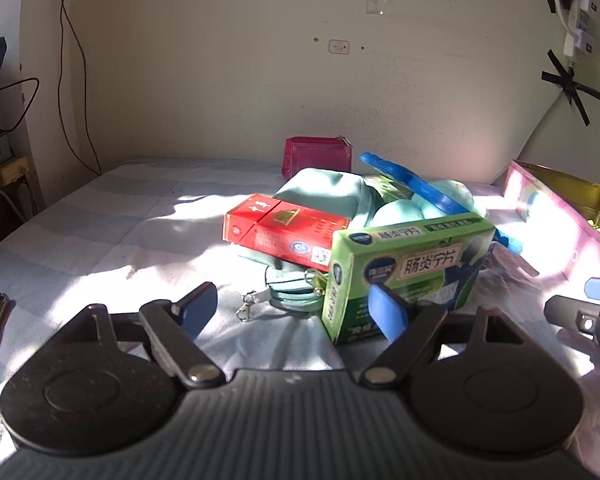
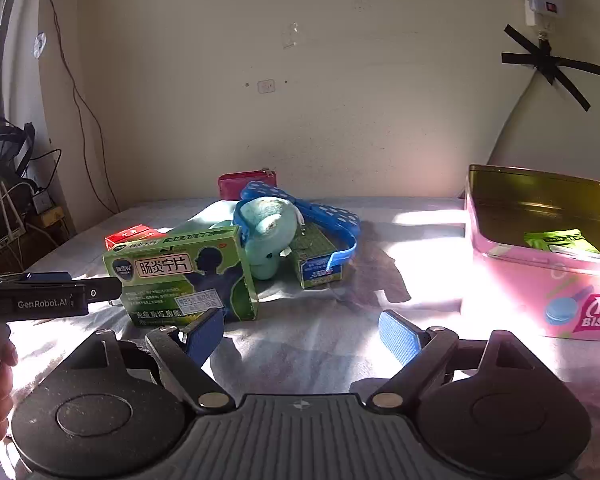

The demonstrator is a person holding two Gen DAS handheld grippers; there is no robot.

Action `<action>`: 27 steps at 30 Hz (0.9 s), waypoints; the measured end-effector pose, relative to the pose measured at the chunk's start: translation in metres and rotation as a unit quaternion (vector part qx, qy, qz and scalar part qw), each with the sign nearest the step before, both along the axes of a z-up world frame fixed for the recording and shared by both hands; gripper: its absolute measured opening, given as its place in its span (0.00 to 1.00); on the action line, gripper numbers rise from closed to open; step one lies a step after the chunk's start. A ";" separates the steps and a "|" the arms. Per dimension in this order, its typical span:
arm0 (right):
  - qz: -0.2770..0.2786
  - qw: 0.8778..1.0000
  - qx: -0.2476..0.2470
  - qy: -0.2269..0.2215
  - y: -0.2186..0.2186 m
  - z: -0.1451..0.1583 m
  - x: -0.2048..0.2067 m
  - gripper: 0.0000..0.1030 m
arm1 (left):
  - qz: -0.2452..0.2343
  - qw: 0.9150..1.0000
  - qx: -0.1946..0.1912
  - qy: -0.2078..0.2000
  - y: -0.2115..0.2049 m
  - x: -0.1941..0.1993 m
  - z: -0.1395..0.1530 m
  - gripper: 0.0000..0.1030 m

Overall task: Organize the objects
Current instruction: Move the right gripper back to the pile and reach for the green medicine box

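Your left tool [image 1: 296, 310] is wide open and holds nothing; its right pad sits just in front of the green medicine box [image 1: 404, 272], not pressing it. Your right tool [image 2: 302, 334] is also spread wide, with only bare cloth between the pads. The pile sits mid-desk [image 1: 100, 232] on a pale cloth: the red carton [image 1: 280, 232] leans on the teal pouch [image 1: 328, 196], the green medicine box stands upright in front, and a blue strap [image 2: 332, 216] loops over a teal plush [image 2: 268, 232] next to a smaller green box [image 2: 318, 256]. A magenta wallet [image 1: 316, 154] stands at the wall. The pink biscuit tin [image 2: 540, 276] is open, well right of the pile (one green packet [image 2: 560, 240] inside). Harsh sun glare on the cloth.
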State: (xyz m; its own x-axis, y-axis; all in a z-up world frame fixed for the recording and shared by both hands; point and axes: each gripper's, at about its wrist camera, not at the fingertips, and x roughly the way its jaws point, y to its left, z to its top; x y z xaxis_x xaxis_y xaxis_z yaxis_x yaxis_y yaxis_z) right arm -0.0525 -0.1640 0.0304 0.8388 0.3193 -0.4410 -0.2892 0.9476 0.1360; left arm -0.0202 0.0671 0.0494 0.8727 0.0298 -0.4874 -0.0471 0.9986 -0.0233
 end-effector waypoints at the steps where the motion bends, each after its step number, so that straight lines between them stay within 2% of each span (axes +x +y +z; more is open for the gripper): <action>1: 0.010 1.000 -0.009 -0.004 0.008 0.000 0.005 0.78 | -0.002 1.000 -0.007 -0.003 0.004 0.001 0.001 0.82; 4: 0.035 0.999 -0.029 -0.003 0.027 0.001 0.028 0.78 | -0.019 1.000 -0.009 -0.013 0.004 0.004 0.001 0.85; 8: 0.066 0.997 -0.033 0.009 0.043 -0.001 0.058 0.78 | -0.058 0.998 -0.016 -0.005 -0.005 0.014 -0.006 0.85; 11: 0.086 0.995 -0.034 0.021 0.049 -0.003 0.072 0.76 | -0.087 0.995 -0.043 -0.008 -0.003 0.021 -0.006 0.84; 12: 0.095 0.995 -0.028 0.025 0.048 -0.003 0.073 0.75 | -0.099 0.993 -0.059 -0.008 -0.002 0.022 -0.005 0.84; 14: 0.114 0.993 -0.011 0.030 0.045 0.000 0.071 0.67 | -0.122 0.989 -0.087 -0.013 0.001 0.021 -0.002 0.84; 19: 0.137 0.990 -0.025 0.012 0.039 0.008 0.050 0.66 | -0.159 0.980 -0.118 -0.014 0.000 0.013 0.001 0.85; 23: 0.131 0.991 -0.033 -0.008 0.033 0.016 0.044 0.67 | -0.145 0.978 -0.143 -0.032 0.010 0.006 0.010 0.85; 27: 0.098 0.995 0.023 -0.023 0.014 0.031 0.054 0.69 | -0.109 0.976 -0.182 -0.047 0.029 0.014 0.022 0.85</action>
